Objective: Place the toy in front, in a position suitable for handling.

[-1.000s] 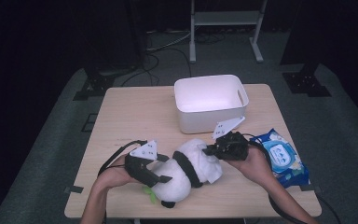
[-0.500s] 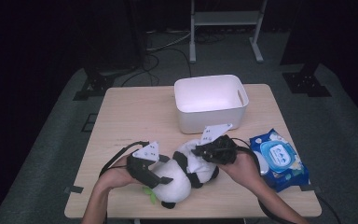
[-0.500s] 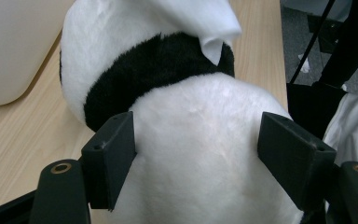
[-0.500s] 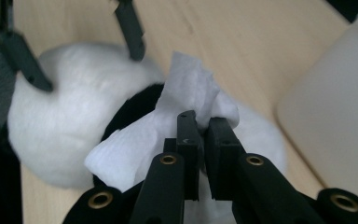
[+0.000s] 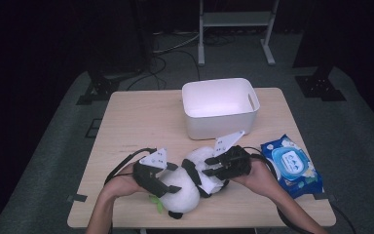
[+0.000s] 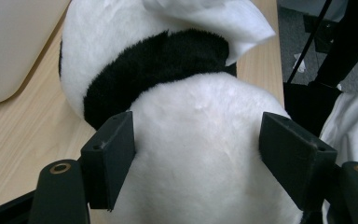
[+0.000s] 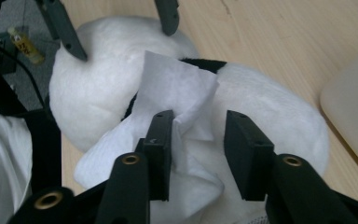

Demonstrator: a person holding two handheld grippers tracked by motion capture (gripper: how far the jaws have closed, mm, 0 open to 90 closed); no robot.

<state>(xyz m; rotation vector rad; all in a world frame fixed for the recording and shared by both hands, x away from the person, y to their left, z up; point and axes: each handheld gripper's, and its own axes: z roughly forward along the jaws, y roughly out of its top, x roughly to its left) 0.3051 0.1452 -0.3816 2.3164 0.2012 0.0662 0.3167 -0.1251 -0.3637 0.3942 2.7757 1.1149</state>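
My left gripper [image 5: 164, 181] clamps the plush panda's [image 5: 187, 187] white round end on the desk [image 5: 141, 122]. To the right, my right gripper [image 5: 214, 166], jaws part-open, presses a white wipe [image 7: 177, 93] against the panda's other end.

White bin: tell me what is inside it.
The white bin shows bare white floor and walls in the high view. Its near wall hides the strip of floor just behind it.
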